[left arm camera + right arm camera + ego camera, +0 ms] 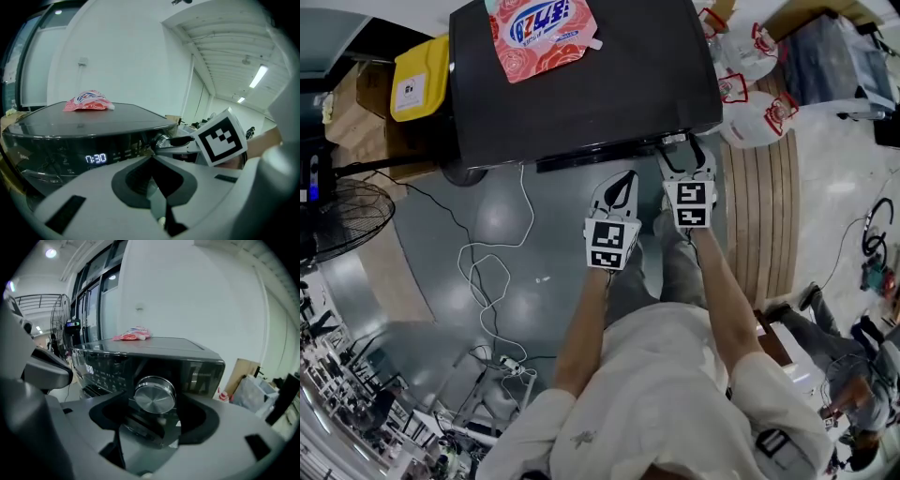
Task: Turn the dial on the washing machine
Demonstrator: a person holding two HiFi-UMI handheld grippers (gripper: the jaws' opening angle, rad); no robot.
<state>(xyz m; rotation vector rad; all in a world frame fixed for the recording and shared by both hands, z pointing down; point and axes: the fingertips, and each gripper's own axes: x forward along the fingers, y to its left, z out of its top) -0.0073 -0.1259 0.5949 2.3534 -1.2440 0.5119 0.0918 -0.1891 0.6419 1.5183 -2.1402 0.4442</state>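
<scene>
The silver dial [154,394] on the front panel of the dark washing machine [581,84] is sitting squarely between the jaws of the right tongs [686,155], which are standing wide apart on either side of it, gripping nothing. The left tongs [626,180] are hanging just beside them, short of the panel, jaws closed together and empty, while a pink detergent pouch [542,33] is lying on the machine's lid
</scene>
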